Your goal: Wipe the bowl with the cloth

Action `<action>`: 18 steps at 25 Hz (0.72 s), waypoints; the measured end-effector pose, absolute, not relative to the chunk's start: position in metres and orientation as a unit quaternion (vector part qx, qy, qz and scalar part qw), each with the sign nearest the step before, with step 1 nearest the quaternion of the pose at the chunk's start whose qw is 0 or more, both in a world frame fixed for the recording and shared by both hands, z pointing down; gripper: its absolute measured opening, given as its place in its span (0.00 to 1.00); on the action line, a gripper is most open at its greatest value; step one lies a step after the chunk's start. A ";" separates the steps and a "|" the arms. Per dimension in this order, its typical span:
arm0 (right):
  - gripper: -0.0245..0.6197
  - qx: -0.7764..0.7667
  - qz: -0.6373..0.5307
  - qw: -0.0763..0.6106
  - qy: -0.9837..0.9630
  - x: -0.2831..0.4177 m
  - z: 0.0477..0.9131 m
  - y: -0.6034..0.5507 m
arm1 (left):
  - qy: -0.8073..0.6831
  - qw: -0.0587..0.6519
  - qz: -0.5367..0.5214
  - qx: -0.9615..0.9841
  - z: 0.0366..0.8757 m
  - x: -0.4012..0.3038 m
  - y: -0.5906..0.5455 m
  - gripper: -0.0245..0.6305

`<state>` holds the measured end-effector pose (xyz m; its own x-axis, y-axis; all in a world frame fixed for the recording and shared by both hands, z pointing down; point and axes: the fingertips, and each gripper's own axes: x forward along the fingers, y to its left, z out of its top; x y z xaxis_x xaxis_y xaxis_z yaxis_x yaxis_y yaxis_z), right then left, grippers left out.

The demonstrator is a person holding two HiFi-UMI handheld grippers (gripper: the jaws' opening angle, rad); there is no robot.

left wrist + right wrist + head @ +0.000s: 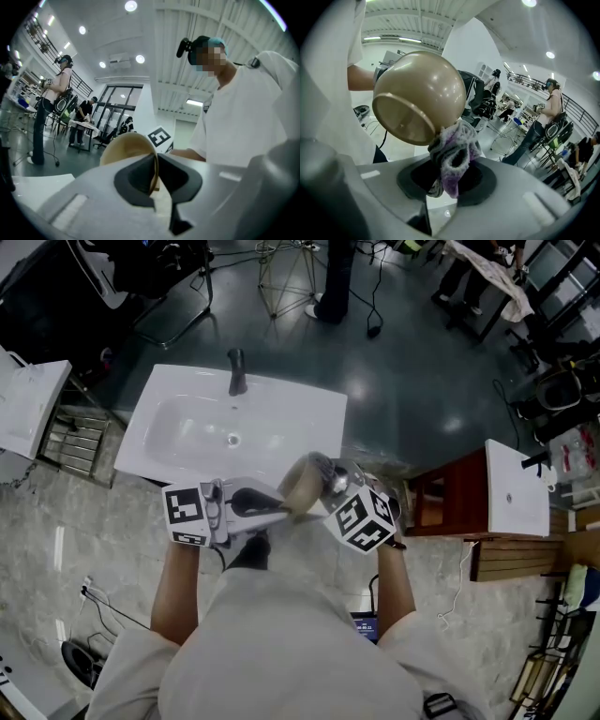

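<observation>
A tan bowl (pixel 302 486) is held in the air in front of the person, over the near edge of the white sink (pixel 187 423). My left gripper (pixel 272 507) is shut on the bowl's rim (pixel 154 173), whose thin edge sits between the dark pads. In the right gripper view the bowl (pixel 419 96) shows its rounded outside and foot ring. My right gripper (pixel 450 180) is shut on a bunched grey and purple cloth (pixel 454 157), which presses against the bowl's outer wall. In the head view the cloth (pixel 330 477) lies against the bowl's right side.
The sink has a dark tap (pixel 236 371) at its back edge. A metal rack (pixel 75 437) stands to its left, a wooden stand (pixel 450 502) with a white basin (pixel 516 488) to the right. Other people stand further off in the room.
</observation>
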<state>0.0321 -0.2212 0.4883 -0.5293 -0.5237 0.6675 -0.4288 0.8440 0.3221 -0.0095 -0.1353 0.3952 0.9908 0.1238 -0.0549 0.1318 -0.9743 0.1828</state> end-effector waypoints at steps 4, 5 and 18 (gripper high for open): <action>0.19 0.263 -0.027 0.376 -0.888 0.024 0.498 -0.217 | 0.059 0.111 -0.065 0.990 0.384 -0.007 -0.138 0.07; 0.19 0.260 -0.019 0.370 -0.892 0.023 0.501 -0.216 | 0.057 0.115 -0.073 0.989 0.382 -0.005 -0.139 0.07; 0.19 0.205 0.042 0.327 -0.922 0.010 0.511 -0.185 | -0.004 0.134 -0.093 0.987 0.380 0.012 -0.165 0.06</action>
